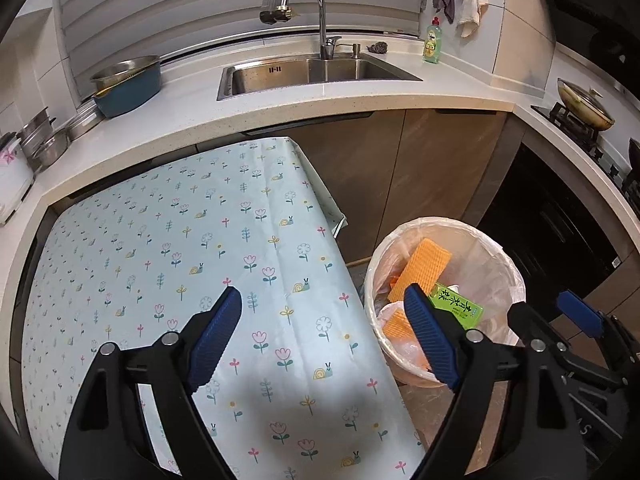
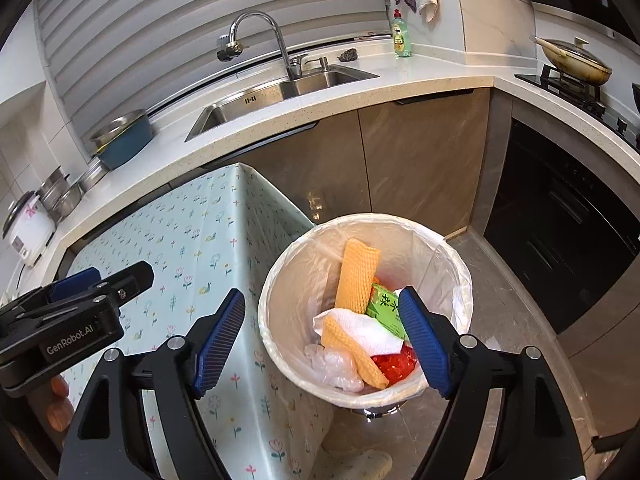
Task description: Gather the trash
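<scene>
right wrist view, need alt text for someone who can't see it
A lined trash bin on the floor holds orange foam netting, a white paper towel, a green carton and red wrapping. The open, empty right tool hovers above it, beside a floral-clothed table.

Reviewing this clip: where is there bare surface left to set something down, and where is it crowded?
Free: the floral tablecloth from the counter edge to the bin, and the counter between blue basin and sink. Crowded: the bin's inside and the pots at the counter's left end.
</scene>
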`<state>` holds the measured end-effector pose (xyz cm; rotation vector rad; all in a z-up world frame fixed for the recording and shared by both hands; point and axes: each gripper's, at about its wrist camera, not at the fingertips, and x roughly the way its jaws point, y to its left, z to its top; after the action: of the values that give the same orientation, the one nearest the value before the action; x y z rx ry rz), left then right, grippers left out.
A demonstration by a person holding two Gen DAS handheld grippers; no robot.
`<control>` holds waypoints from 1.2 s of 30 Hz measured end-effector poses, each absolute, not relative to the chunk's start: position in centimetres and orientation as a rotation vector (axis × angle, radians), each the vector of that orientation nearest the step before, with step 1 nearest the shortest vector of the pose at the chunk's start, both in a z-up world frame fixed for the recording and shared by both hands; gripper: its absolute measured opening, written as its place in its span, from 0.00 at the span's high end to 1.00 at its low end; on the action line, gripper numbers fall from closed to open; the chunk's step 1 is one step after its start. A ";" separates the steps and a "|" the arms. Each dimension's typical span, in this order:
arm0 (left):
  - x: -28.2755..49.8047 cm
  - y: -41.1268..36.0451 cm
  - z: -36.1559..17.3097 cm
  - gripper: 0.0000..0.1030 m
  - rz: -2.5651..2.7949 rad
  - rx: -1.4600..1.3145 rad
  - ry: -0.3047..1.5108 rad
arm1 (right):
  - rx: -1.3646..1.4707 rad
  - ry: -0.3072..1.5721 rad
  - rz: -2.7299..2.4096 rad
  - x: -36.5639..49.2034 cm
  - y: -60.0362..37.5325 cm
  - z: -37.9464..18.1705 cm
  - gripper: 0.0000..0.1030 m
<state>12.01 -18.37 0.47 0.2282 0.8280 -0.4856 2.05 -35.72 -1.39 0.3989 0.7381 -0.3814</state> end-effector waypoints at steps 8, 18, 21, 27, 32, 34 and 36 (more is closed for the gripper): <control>10.7 -16.7 0.3 0.12 -0.460 0.256 0.815 | 0.356 0.803 -0.337 1.6 -33.5 -1.8 0.18; 9.2 -15.0 -0.6 0.11 -0.443 0.289 0.827 | 0.248 0.819 -0.359 0.3 -31.0 -2.0 0.07; 9.1 -14.6 -0.8 0.11 -0.432 0.278 0.843 | 0.245 0.828 -0.361 0.1 -30.7 -2.0 0.06; 8.8 -14.1 -1.3 0.11 -0.426 0.271 0.871 | 0.205 0.847 -0.349 -0.4 -30.0 -2.2 0.06; 8.3 -14.2 -1.4 0.10 -0.418 0.292 0.870 | 0.162 0.855 -0.374 -0.9 -29.4 -2.2 0.06; 8.2 -14.1 -1.4 0.10 -0.414 0.291 0.869 | 0.155 0.848 -0.369 -1.2 -29.2 -2.0 0.06; 8.1 -13.9 -1.3 0.10 -0.406 0.286 0.870 | 0.147 0.844 -0.367 -1.5 -29.1 -1.9 0.06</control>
<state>8.09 -13.92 -1.33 0.2856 0.8699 -0.4064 -1.45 -29.11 -1.87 0.1474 0.8442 -0.3672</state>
